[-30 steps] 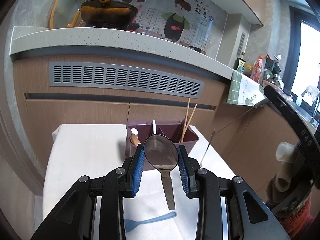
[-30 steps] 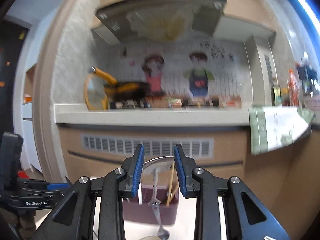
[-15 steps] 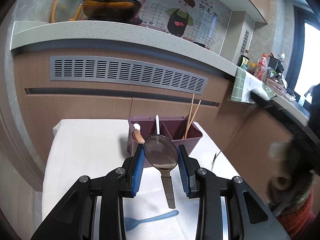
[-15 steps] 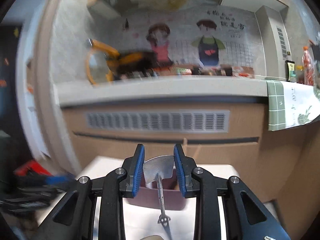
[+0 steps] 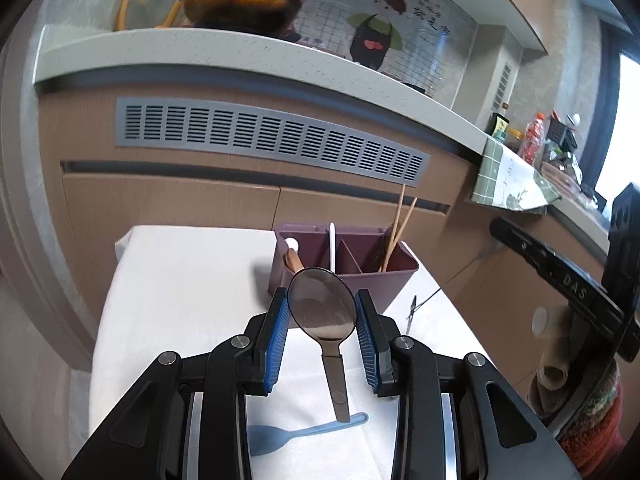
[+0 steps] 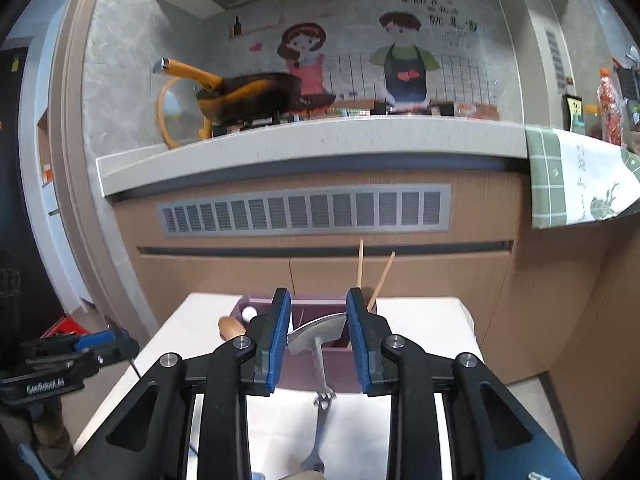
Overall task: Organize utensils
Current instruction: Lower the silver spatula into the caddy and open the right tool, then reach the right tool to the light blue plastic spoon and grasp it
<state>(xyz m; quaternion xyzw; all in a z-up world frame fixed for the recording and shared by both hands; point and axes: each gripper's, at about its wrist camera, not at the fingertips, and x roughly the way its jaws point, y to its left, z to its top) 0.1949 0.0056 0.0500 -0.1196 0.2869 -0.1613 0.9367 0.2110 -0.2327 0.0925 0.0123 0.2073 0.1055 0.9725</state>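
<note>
My left gripper [image 5: 321, 296] is shut on the bowl of a dark see-through spoon [image 5: 322, 316]; the handle hangs down over the white cloth. Just beyond it stands the purple divided organizer [image 5: 396, 276], holding chopsticks [image 5: 398, 224], a white utensil [image 5: 331, 244] and a wooden handle [image 5: 294, 260]. My right gripper [image 6: 317, 304] has a metal server's flat blade [image 6: 316, 336] across its pads, jaws closing, with the ornate handle hanging down. It hovers right before the organizer [image 6: 340, 368]. A blue spoon [image 5: 304, 434] lies on the cloth under the left gripper.
The white-clothed table [image 5: 180, 280] stands against a wooden cabinet with a grey vent [image 5: 272, 132]. Above it runs a stone counter [image 6: 312, 140] bearing an orange-handled pan [image 6: 248, 96]. The right-hand device [image 5: 560, 280] fills the right edge of the left wrist view.
The right gripper has tipped downward and moved closer to the organizer with the metal server. The left gripper and its spoon have stayed put.
</note>
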